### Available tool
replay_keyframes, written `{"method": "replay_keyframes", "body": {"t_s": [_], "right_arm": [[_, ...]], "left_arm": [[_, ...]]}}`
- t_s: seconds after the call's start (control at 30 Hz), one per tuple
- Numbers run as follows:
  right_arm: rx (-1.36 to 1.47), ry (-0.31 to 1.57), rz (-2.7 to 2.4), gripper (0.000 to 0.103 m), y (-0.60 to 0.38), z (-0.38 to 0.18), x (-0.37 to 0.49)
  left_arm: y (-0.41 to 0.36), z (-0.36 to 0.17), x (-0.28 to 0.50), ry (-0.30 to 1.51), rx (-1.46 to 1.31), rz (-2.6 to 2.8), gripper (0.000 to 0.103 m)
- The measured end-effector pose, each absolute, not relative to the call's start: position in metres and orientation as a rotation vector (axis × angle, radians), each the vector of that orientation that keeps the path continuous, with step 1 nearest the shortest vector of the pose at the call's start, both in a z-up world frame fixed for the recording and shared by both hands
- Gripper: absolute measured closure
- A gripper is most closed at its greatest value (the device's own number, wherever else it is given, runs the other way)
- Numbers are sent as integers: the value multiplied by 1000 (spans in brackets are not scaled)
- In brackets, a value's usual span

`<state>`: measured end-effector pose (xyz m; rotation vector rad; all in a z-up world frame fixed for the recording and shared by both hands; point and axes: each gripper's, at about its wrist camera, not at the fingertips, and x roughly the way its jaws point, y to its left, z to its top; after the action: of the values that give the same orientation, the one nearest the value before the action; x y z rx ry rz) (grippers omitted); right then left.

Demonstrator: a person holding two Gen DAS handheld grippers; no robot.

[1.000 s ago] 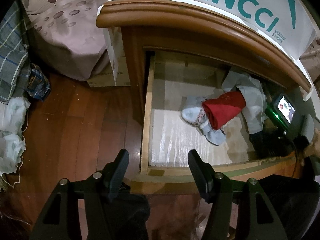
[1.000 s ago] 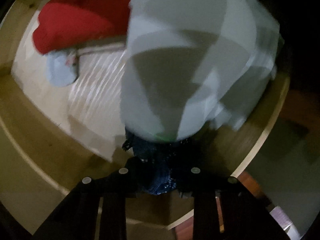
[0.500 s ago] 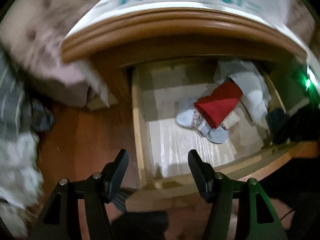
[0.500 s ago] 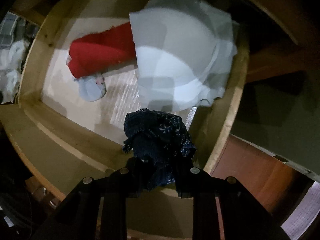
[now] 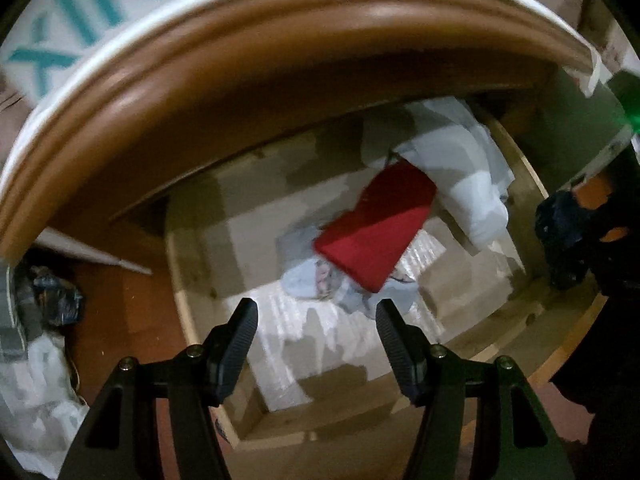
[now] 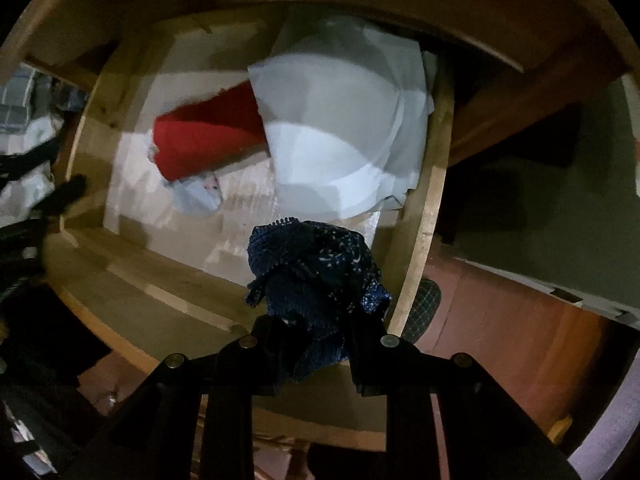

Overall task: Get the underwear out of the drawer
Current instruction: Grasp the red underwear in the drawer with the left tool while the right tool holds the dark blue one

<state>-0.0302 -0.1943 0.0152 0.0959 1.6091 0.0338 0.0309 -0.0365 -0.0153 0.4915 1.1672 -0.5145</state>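
Note:
The wooden drawer (image 5: 516, 160) (image 6: 432, 208) stands pulled out. Inside lie a red folded garment (image 5: 376, 228) (image 6: 204, 140), a pale blue sock-like piece (image 5: 308, 284) (image 6: 196, 200) under it, and a pale grey-white garment (image 5: 460, 172) (image 6: 340, 120) at the right. My right gripper (image 6: 316, 320) is shut on bunched dark blue speckled underwear (image 6: 316, 268), held above the drawer's front right corner; that bundle (image 5: 560, 224) shows at the right edge of the left wrist view. My left gripper (image 5: 316, 320) hangs open and empty over the drawer's front left part.
A brown cabinet top (image 5: 240, 52) with a white bag printed in teal letters (image 5: 80, 40) overhangs the drawer. Red-brown wooden floor (image 5: 120, 300) (image 6: 520, 340) lies on both sides. Loose cloth and bags (image 5: 36, 360) lie on the floor at the left.
My right gripper has risen out of the drawer with the dark blue underwear. My left gripper has shifted from the drawer's front left corner to over its inside and rolled; its jaws are unchanged.

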Motion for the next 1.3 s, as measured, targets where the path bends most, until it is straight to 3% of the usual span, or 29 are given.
{"method": "replay_keyframes", "body": {"t_s": [0.4, 1.2, 1.27, 1.3], "right_arm": [[103, 1610, 34, 81, -193, -5, -25], [119, 1632, 40, 81, -198, -7, -24], [120, 1629, 41, 81, -198, -7, -24], [120, 1628, 42, 81, -198, -6, -24]], "left_arm": [[-77, -47, 40, 1249, 686, -701, 40], [-115, -99, 42, 1189, 933, -770, 40], [-114, -99, 51, 1209, 892, -751, 45], [-113, -100, 55, 1222, 875, -736, 57]]}}
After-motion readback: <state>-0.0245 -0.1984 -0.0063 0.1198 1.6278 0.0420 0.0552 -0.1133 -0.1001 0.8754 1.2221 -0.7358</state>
